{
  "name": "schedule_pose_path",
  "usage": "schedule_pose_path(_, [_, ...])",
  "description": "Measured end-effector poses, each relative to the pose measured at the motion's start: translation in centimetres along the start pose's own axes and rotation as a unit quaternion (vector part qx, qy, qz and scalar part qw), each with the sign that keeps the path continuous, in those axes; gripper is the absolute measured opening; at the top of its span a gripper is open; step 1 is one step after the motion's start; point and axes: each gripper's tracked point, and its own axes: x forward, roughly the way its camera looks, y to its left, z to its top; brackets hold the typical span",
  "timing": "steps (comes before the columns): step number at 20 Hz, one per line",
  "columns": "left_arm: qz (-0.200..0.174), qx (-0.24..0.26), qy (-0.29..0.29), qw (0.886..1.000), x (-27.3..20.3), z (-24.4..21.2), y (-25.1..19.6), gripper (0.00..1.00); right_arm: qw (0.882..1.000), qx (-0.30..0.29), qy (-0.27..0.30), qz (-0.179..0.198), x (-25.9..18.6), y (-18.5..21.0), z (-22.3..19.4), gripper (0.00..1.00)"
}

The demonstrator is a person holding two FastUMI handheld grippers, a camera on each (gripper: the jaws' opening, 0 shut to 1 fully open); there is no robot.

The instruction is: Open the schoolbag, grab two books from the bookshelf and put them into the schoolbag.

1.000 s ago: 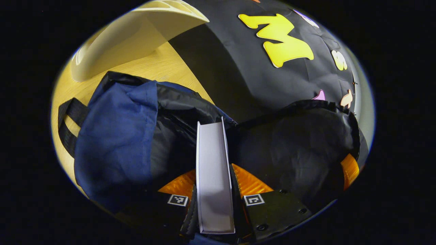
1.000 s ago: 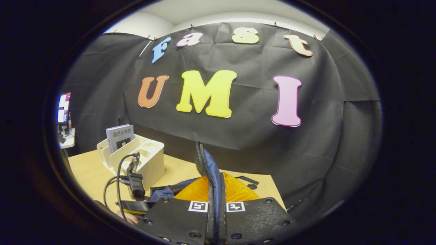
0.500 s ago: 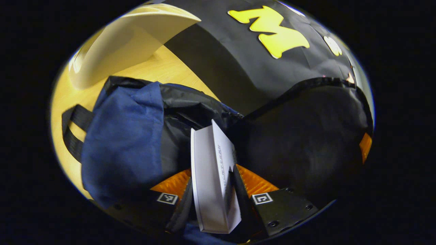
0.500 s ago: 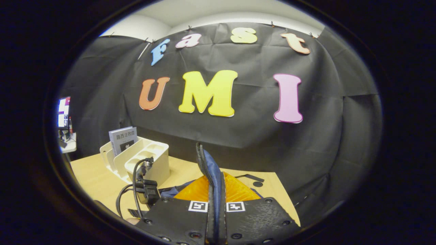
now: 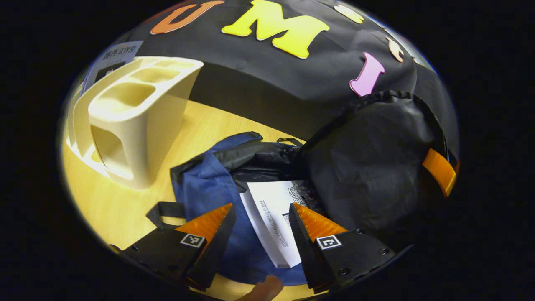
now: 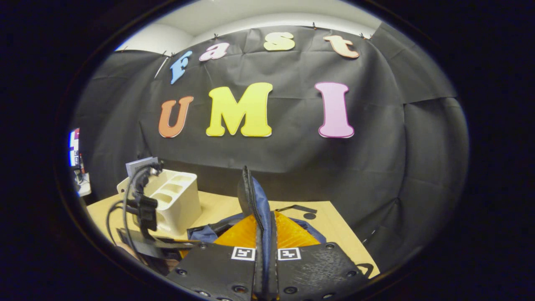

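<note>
The blue schoolbag [image 5: 205, 184] lies open on the wooden table, its black lining showing. A white book [image 5: 271, 213] rests tilted in its mouth. My left gripper [image 5: 261, 223] hangs open just above that book, a finger on either side and neither touching it. The bag's black flap [image 5: 368, 154] is held up at the right. My right gripper [image 6: 264, 251] is shut on the flap's zipper edge [image 6: 252, 196], which stands upright between its fingers. The cream bookshelf [image 5: 129, 113] stands at the left with another book [image 5: 113, 58] in its rear slot.
The wooden table [image 6: 324, 219] ends near the black cloth wall. In the right gripper view the bookshelf [image 6: 177, 200] sits at the left, with the left gripper [image 6: 142, 211] and its cables in front. A person's fingertip [image 5: 263, 288] shows at the bottom edge.
My left gripper has opened, let the white book drop into the bag's mouth, and drawn back and up. The right gripper has kept its hold on the flap.
</note>
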Motion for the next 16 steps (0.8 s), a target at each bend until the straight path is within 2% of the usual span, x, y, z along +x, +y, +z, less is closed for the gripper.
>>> schedule_pose_path(2, [0.021,0.043,-0.021,0.999,-2.4,1.2,1.5,0.82,1.000,0.000,-0.002,-0.002,-0.1,0.2,-0.2,0.05])
schedule_pose_path(3, [0.032,0.062,-0.037,0.997,-3.5,2.1,2.3,0.82,1.000,-0.001,-0.004,0.000,-0.1,0.5,-0.2,0.08])
schedule_pose_path(4, [0.041,0.077,-0.057,0.995,-4.7,3.2,3.2,0.82,1.000,-0.003,-0.006,0.002,-0.1,0.7,-0.3,0.05])
schedule_pose_path(8, [0.087,0.105,-0.123,0.983,-9.6,7.9,7.0,0.82,1.000,0.003,0.003,-0.002,0.1,0.7,-0.9,0.05])
schedule_pose_path(11, [0.147,0.126,-0.141,0.971,-12.7,11.3,11.2,0.84,1.000,0.007,0.008,-0.005,0.1,0.7,-0.9,0.05])
schedule_pose_path(12, [0.155,0.133,-0.140,0.969,-13.3,12.1,12.5,0.84,1.000,0.007,0.009,-0.005,0.1,0.7,-1.0,0.05])
schedule_pose_path(13, [0.169,0.140,-0.148,0.964,-14.3,13.1,13.5,0.94,1.000,0.005,0.011,-0.004,0.3,0.8,-1.0,0.05])
schedule_pose_path(14, [0.185,0.147,-0.157,0.959,-14.9,14.5,14.5,0.99,1.000,0.003,0.012,-0.004,0.3,0.9,-1.1,0.05])
schedule_pose_path(16, [0.203,0.150,-0.172,0.952,-16.3,17.0,16.0,1.00,1.000,0.001,0.017,-0.003,0.5,1.0,-1.3,0.05])
